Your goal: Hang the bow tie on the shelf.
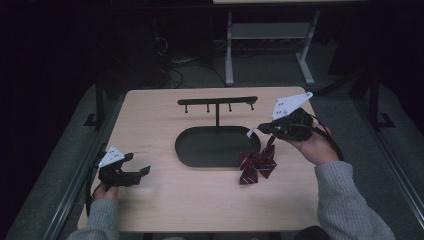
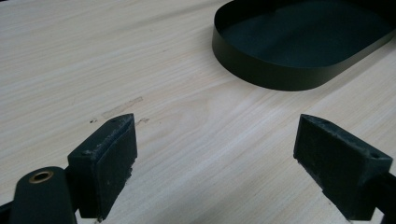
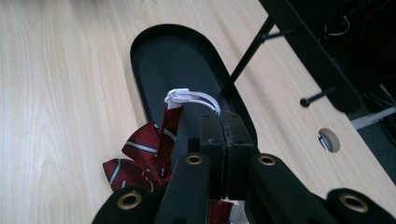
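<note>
While the right gripper (image 1: 261, 129) is lifting the red striped bow tie (image 1: 257, 165) by its white elastic loop (image 3: 192, 97), with fingers (image 3: 227, 140) clenched on that loop, a good approach is probably raising it slowly toward a peg on the black hanger stand (image 1: 218, 103) near the counter's (image 1: 165, 200) far edge. Hanging below the fingers, the bow is brushing the counter beside the oval tray's (image 1: 187, 150) right end. Fingers (image 2: 109, 154) of the left gripper (image 1: 137, 172) are resting released near the counter's left edge.
</note>
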Tool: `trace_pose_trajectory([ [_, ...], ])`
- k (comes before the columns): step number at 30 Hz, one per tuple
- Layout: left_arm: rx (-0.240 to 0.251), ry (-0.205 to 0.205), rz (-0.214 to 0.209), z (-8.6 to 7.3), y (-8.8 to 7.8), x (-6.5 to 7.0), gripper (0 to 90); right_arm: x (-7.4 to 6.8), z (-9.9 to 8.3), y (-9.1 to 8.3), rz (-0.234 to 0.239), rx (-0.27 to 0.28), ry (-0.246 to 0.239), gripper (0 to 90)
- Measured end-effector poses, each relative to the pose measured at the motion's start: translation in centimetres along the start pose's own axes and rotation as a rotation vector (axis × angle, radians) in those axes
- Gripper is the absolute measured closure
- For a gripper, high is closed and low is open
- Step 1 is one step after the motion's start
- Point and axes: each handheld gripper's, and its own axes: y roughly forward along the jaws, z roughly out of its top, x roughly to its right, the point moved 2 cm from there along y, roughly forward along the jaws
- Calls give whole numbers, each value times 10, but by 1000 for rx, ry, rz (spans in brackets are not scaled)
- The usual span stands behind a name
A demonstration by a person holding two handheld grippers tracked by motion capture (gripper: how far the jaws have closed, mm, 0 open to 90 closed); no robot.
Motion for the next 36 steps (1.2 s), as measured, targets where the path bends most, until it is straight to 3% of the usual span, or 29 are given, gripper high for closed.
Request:
trace_pose_trajectory([
  [17, 9, -8, -1, 0, 0, -1, 130, 9, 44, 10, 15, 21, -42, 888],
  [36, 19, -8, 0, 0, -1, 0, 130, 25, 73, 18, 13, 22, -56, 888],
])
